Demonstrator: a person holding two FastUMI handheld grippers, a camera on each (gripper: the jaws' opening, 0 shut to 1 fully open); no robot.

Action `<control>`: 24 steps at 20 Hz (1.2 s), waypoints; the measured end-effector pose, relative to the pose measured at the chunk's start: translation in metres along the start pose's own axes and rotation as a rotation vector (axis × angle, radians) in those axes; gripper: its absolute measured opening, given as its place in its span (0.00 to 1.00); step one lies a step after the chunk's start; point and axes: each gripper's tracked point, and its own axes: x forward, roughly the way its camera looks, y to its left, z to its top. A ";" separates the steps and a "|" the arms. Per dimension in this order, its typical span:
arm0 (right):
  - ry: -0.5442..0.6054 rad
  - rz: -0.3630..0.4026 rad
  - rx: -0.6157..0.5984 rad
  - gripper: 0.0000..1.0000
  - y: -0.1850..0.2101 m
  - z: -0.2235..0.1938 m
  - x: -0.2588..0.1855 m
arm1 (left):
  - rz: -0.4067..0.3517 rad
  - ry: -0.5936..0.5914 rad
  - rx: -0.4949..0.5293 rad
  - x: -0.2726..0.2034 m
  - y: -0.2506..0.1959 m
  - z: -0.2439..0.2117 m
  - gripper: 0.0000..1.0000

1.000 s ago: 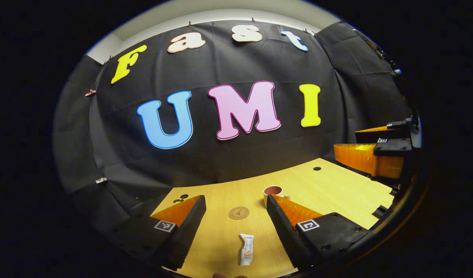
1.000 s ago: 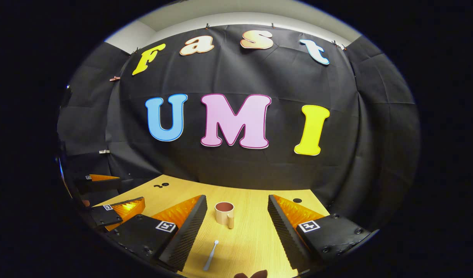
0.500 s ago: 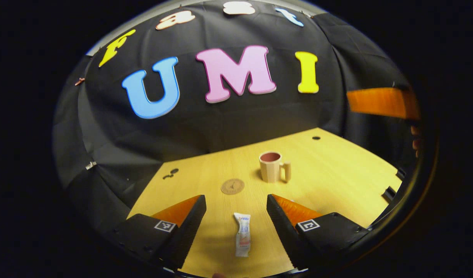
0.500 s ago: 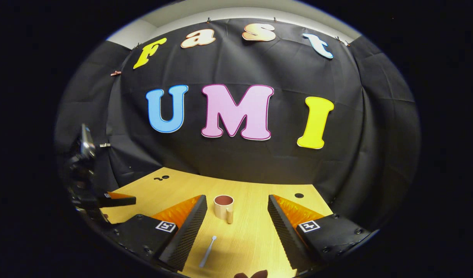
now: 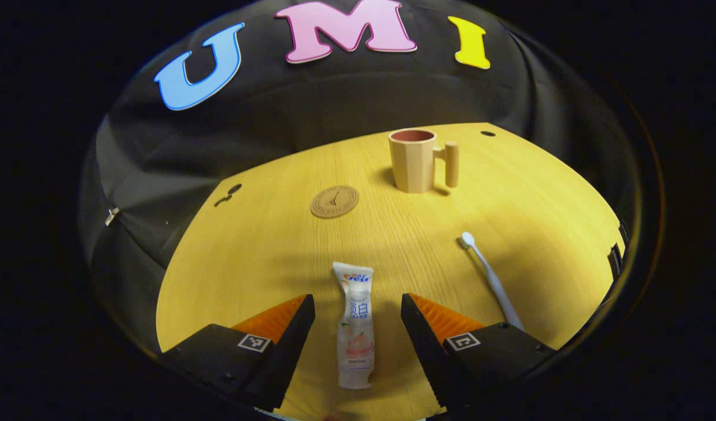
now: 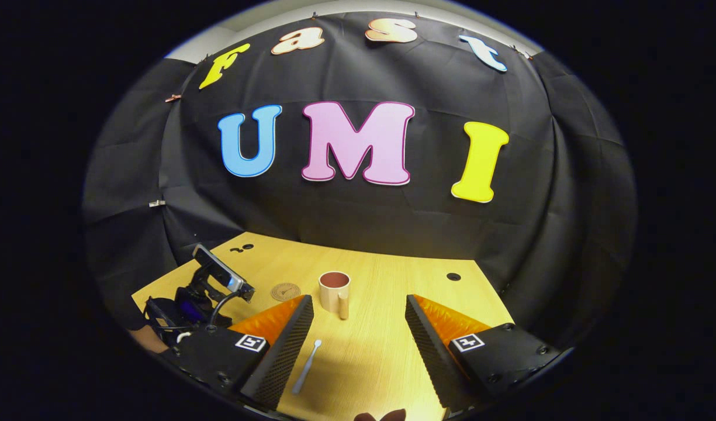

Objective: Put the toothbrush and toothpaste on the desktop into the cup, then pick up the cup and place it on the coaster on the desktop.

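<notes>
A white toothpaste tube (image 5: 355, 327) lies flat on the wooden desktop (image 5: 264, 257), lengthwise between the spread fingers of my open left gripper (image 5: 358, 327), which hovers over it without touching. A white toothbrush (image 5: 489, 278) lies to its right. The beige cup (image 5: 415, 159) with a handle stands upright farther back, and the round brown coaster (image 5: 334, 202) lies left of it. In the right gripper view my right gripper (image 6: 359, 327) is open above the desk, with the toothbrush (image 6: 306, 358) by its left finger, the cup (image 6: 334, 291) ahead and the coaster (image 6: 285, 290) beyond.
The left gripper's body (image 6: 200, 295) and the hand holding it show at the left of the right gripper view. Small dark holes (image 5: 487, 134) mark the desk's far corners. The black cloth wall closes off the back of the desk.
The left gripper has tilted down and risen over the toothpaste, so the tube now lies between its fingers. The right gripper drifted slightly; the left one now shows beside it.
</notes>
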 end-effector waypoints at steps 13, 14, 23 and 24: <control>0.185 0.008 0.033 0.98 0.002 -0.051 0.029 | -0.063 0.107 -0.051 0.027 -0.013 -0.022 0.53; 0.210 0.018 0.026 0.98 0.005 -0.058 0.032 | -0.077 0.112 -0.060 0.027 -0.015 -0.020 0.51; 0.555 0.088 0.058 0.96 0.063 -0.158 0.063 | -0.257 0.113 -0.214 -0.012 -0.011 -0.014 0.28; 0.591 0.087 0.060 0.96 0.069 -0.168 0.066 | -0.265 0.092 -0.232 -0.024 -0.008 -0.010 0.28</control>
